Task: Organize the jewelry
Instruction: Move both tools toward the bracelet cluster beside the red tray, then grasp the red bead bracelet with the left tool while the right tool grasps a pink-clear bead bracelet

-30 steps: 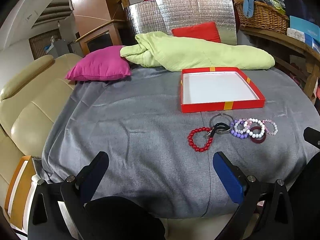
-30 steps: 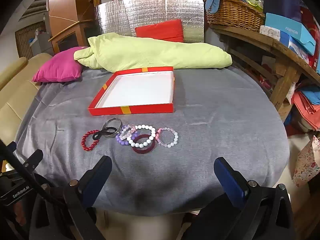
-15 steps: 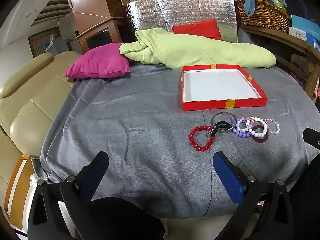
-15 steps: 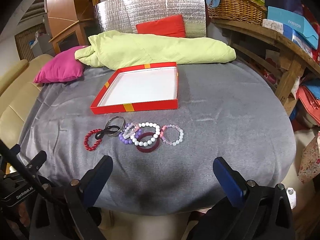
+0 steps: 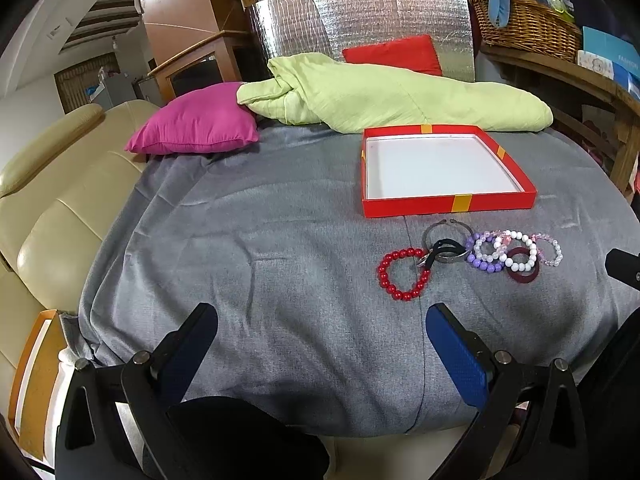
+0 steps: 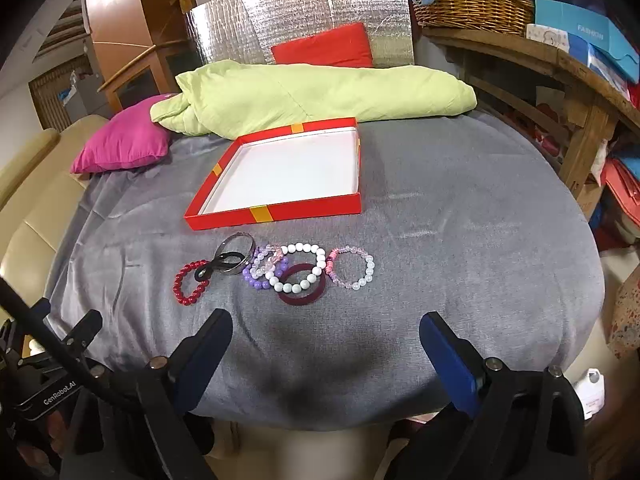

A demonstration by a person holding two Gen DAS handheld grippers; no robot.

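Note:
A red box (image 5: 448, 202) (image 6: 276, 212) with a white inside stands empty on the grey cloth. In front of it lies a row of bracelets: red beads (image 5: 402, 274) (image 6: 191, 284), a metal bangle (image 5: 447, 240) (image 6: 236, 258) with a black band across it, purple beads (image 5: 486, 264) (image 6: 260, 276), white beads (image 5: 518, 254) (image 6: 300, 266), a maroon ring (image 5: 524, 274) (image 6: 302, 292) and pink beads (image 5: 550, 250) (image 6: 354, 268). My left gripper (image 5: 322, 344) is open and empty, short of the red beads. My right gripper (image 6: 326, 346) is open and empty, short of the maroon ring.
A green quilt (image 5: 384, 94) (image 6: 312, 92) and a magenta pillow (image 5: 196, 126) (image 6: 124, 144) lie behind the box. A cream sofa (image 5: 52, 204) is at the left. A wooden shelf (image 6: 560, 60) with a basket and boxes stands at the right.
Both grippers have moved slightly forward and closer to the bracelets; the bracelets and box sit lower and larger in both views. Nothing was touched.

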